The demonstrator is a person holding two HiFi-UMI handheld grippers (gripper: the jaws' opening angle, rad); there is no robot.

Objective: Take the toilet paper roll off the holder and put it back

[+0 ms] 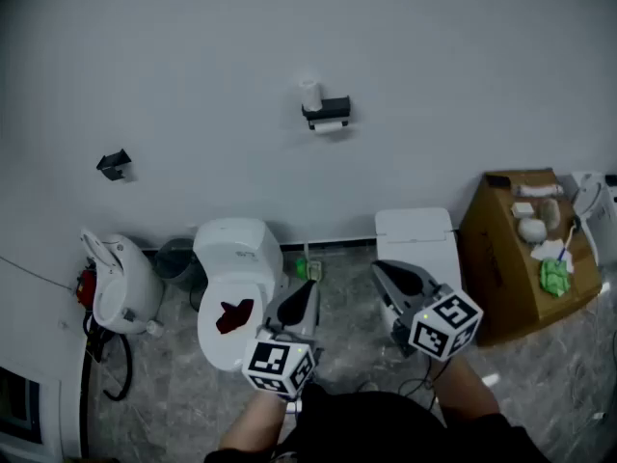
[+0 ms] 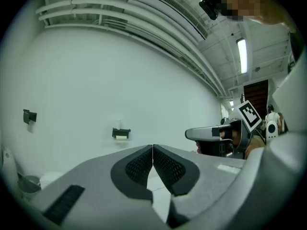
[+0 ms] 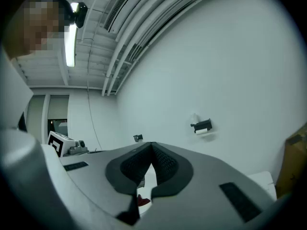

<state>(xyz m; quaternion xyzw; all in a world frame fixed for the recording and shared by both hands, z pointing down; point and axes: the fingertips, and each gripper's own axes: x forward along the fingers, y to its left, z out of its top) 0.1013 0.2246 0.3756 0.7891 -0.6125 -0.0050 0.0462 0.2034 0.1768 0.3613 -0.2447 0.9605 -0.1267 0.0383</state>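
Layout log: both grippers low and side by side on the floor side, well apart from the wall.
Holder (image 1: 326, 110) is on the wall, far ahead of and above both sets of fingers, with the toilet paper roll (image 1: 330, 123) under it. Toilet (image 1: 234, 258) sits just left of the left gripper (image 1: 310, 287) fingers. Low unit (image 1: 415, 231) stands just ahead of the right gripper (image 1: 377, 265) fingers, against the wall. Carton (image 1: 501, 258) is right of the unit. Wall bracket (image 1: 114, 165) is far left.
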